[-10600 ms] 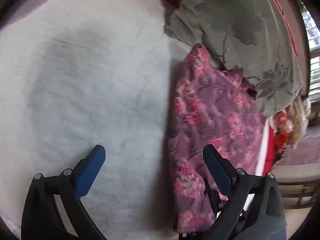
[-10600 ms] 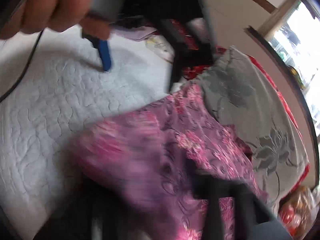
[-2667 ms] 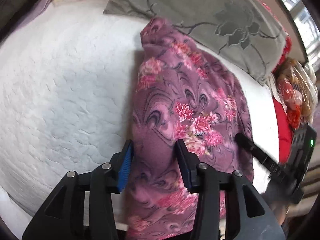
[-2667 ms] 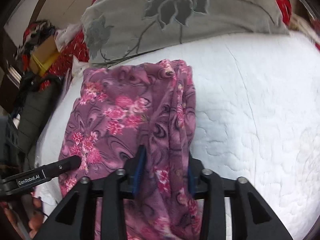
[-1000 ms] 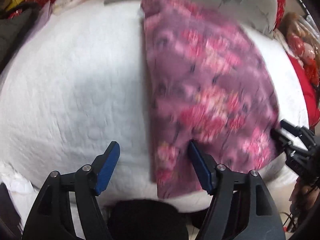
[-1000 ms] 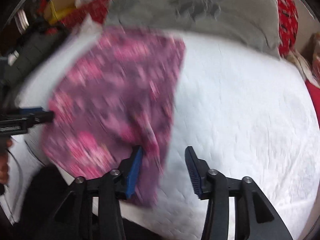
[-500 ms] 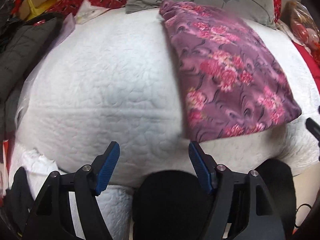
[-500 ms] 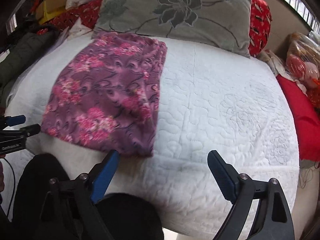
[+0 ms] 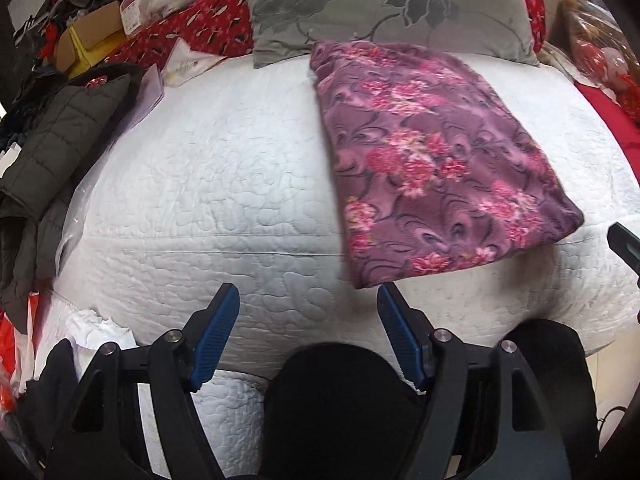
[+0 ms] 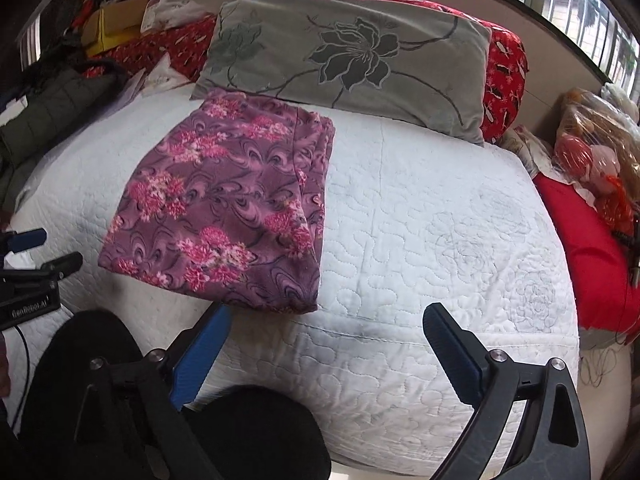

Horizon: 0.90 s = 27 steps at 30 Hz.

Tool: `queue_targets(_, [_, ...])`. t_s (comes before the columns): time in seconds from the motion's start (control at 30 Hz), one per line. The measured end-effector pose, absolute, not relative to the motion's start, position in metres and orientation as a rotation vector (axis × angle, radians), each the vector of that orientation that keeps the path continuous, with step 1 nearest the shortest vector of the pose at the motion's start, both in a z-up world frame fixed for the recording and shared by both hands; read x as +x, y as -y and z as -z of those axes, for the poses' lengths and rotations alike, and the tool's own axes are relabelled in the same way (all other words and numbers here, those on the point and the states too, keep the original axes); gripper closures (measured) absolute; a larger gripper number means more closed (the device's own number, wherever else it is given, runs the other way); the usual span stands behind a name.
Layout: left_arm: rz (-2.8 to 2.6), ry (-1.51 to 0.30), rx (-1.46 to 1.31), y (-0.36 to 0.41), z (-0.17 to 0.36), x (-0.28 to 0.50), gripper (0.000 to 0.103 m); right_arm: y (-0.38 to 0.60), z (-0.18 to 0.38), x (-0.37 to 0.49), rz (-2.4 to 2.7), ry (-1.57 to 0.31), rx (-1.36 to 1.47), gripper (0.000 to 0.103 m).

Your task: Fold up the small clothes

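White quilted bed (image 10: pixel 420 208): folded purple floral garment (image 10: pixel 224 216) flat; left gripper (image 9: pixel 308 320) fingers spread, empty; right gripper (image 10: pixel 324 344) opening, empty.

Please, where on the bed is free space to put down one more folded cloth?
Bare white quilt lies between the folded purple garment and the red cushion. Another patch lies between the garment and the dark jacket. The head end, by the grey pillow, is crowded.

Bed, white quilted coverlet (image 10: pixel 420 240), stitched with swirl and flower outlines.
On it:
- folded purple fleece garment with pink flower print (image 10: pixel 224 216), flat, near edge at the bed's front edge, far edge just beside the pillow;
- grey pillow with dark flower motif (image 10: pixel 352 60), at the head;
- dark olive quilted jacket (image 9: pixel 52 152), draped over the left side;
- clear plastic sheet (image 9: pixel 76 216), under the jacket's edge.
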<state>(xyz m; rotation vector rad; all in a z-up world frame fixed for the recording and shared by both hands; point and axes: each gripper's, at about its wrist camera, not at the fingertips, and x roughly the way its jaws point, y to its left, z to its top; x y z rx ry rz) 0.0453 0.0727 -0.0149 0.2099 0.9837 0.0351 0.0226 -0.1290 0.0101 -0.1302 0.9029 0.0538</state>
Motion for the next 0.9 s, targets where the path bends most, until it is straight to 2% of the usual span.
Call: queue_targets(0.9, [0.036,-0.912,0.161,-0.054,-0.005,0.023,0.032,0.144,-0.017,0.007,0.006,-0.875,-0.132,0.005])
